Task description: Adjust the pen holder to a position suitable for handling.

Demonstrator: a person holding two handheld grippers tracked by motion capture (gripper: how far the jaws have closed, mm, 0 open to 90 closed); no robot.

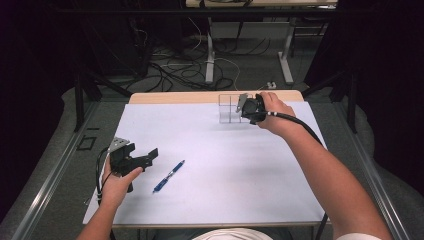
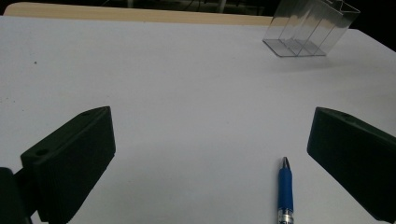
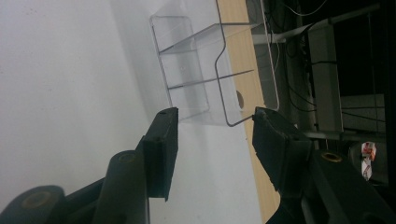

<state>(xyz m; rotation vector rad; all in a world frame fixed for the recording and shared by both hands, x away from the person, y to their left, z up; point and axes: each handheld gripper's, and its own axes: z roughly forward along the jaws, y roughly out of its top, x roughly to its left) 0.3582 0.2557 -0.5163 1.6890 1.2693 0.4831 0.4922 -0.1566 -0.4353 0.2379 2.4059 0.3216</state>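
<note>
Near the table's (image 1: 215, 200) six o'clock edge, toward seven, the blue pen (image 1: 168, 176) lies flat on the white surface, untouched, its tip pointing toward one o'clock. Nothing has gone into the clear divided holder (image 1: 231, 107) standing at twelve o'clock, so by my reading the work is at its start: the pen is not yet picked up, and carrying and dropping it in remain. The left gripper (image 1: 145, 159) hovers just beside the pen at its nine o'clock side, jaws spread wide and empty, hand low, wrist level. The right gripper (image 1: 246, 106) is stretched out to the holder, rolled sideways, jaws parted around one wall without pinching it.
</note>
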